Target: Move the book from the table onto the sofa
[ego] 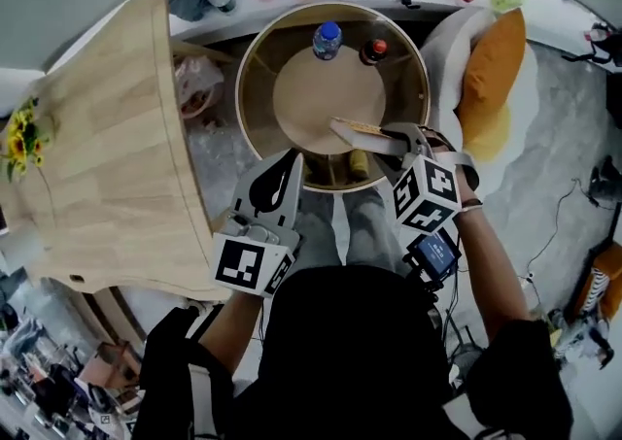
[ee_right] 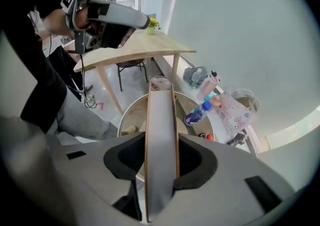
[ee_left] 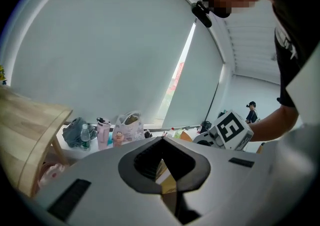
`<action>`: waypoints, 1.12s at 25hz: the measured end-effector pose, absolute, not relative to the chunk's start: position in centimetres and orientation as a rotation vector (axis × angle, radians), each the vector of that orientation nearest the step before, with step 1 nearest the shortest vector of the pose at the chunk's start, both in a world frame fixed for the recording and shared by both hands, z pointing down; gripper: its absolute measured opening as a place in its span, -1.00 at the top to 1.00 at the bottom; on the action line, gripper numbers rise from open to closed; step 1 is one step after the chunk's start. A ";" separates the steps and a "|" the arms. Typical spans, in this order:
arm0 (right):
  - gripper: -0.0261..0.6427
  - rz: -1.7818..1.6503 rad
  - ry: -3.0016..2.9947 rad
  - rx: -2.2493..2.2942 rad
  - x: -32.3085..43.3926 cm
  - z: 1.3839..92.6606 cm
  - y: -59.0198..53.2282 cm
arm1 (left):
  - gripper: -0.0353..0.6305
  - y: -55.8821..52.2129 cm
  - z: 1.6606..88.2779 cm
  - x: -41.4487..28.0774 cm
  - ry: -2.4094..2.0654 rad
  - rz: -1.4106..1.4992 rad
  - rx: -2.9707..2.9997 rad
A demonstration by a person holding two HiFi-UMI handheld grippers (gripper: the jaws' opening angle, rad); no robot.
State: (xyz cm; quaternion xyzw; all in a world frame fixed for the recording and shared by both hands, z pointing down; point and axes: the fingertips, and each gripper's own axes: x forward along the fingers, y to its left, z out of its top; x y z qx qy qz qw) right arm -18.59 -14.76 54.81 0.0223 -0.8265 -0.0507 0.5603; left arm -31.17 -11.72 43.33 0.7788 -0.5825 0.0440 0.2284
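right tongs (ee_right: 161,167): clamped on the book (ee_right: 161,120), one pad on each cover, page edge towards me. book: held over the front of the round worktop (ego: 248,69), well apart from the bottle (ego: 328,40) at its far side. left tongs (ee_left: 162,141): together, nothing gripped, at the worktop's near rim.

In the head view the right gripper (ego: 400,140) covers the near end of the book (ego: 355,128) — its cover is too small to read.
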 end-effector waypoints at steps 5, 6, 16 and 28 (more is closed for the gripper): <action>0.46 -0.010 -2.020 0.253 -16.2 49.2 -15.6 | 0.88 -12.5 40.5 -29.1 -1.508 0.116 2.258; 0.46 0.014 -2.036 0.298 -15.6 48.2 -15.7 | 0.88 -12.7 40.0 -28.6 -1.487 0.113 2.283; 0.46 0.212 -2.123 0.761 -8.0 38.4 -15.3 | 0.88 -14.0 36.0 -23.3 -1.269 0.102 2.490; 0.47 0.304 -2.177 1.122 7.8 34.7 -11.9 | 0.88 -12.3 33.6 -9.4 -1.098 0.182 2.678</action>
